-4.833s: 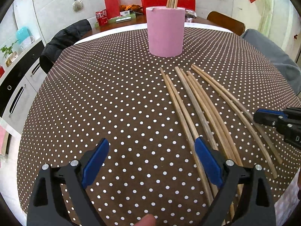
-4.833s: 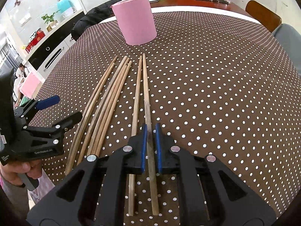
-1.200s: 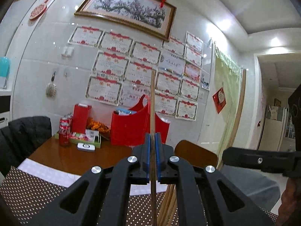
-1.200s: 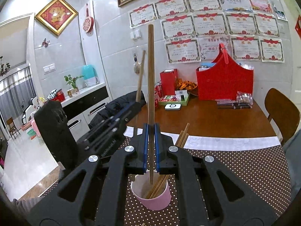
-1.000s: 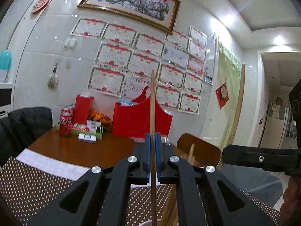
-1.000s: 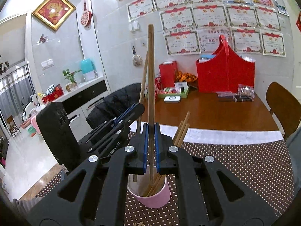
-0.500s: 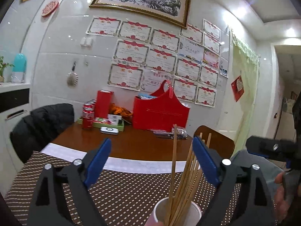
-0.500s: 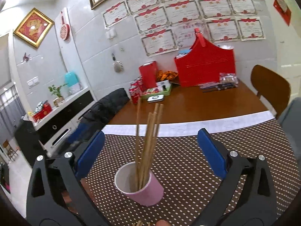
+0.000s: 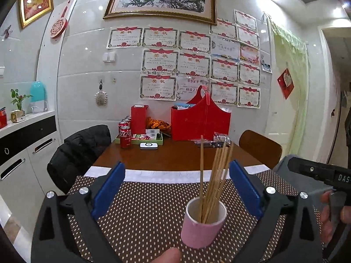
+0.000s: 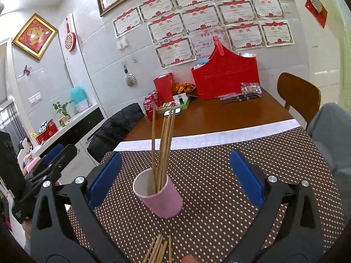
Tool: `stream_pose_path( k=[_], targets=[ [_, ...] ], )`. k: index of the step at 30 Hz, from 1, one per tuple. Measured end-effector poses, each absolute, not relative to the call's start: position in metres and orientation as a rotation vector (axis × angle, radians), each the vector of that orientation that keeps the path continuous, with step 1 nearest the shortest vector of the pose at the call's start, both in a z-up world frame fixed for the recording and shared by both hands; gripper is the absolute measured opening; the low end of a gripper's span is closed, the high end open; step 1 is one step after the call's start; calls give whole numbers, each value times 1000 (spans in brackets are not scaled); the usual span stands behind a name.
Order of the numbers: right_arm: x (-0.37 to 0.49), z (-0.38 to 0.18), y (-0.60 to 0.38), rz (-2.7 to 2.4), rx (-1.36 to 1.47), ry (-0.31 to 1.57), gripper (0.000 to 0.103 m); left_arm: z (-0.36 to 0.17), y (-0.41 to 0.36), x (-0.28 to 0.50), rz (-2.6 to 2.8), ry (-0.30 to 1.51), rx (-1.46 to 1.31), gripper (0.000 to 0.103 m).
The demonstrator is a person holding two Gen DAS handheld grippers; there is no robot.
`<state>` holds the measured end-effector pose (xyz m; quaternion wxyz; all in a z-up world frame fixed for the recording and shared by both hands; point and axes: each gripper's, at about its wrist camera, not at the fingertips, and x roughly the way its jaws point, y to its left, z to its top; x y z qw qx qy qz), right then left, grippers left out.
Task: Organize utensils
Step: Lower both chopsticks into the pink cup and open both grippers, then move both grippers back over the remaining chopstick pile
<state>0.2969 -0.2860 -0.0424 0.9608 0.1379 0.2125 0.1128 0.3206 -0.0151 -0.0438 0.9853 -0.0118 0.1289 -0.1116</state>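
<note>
The loose chopsticks (image 10: 161, 248) lay in a bundle on the tabletop (image 10: 241, 160), just beneath the right gripper (image 10: 175, 175) and nearer to it than the pink cup (image 10: 159, 197). They looked thin, light, stiff and smooth, likely to roll or slip. A hold near the thicker end, one stick at a time, would probably suit them best. More chopsticks (image 10: 162, 144) stood leaning in the cup, straight ahead of that gripper and between the lines of its wide-open, empty jaws. The left gripper (image 9: 175, 195) was opening, nothing between its jaws, the cup (image 9: 203, 224) ahead and a little to its right. The cup looked light and easy to tip.
</note>
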Motion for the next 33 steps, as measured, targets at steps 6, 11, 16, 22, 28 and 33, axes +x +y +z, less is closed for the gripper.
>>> stream_pose_path(
  k=[6, 11, 16, 22, 28, 33],
  targets=[
    [269, -40, -299, 201, 274, 426, 97, -37, -17, 285, -227, 266, 22, 94],
    [244, -39, -310, 182, 272, 421, 97, -37, -17, 261, -231, 275, 35, 94],
    [221, -41, -316, 170, 255, 426, 97, -40, -18, 246, -231, 298, 53, 94],
    [196, -52, -315, 160, 227, 470, 97, -59, -13, 231, -232, 371, 46, 94],
    [181, -77, -310, 156, 193, 548, 97, -99, -16, 224, -238, 520, 73, 94],
    [175, -105, -308, 165, 203, 617, 97, -146, -19, 220, -252, 676, 109, 94]
  ],
)
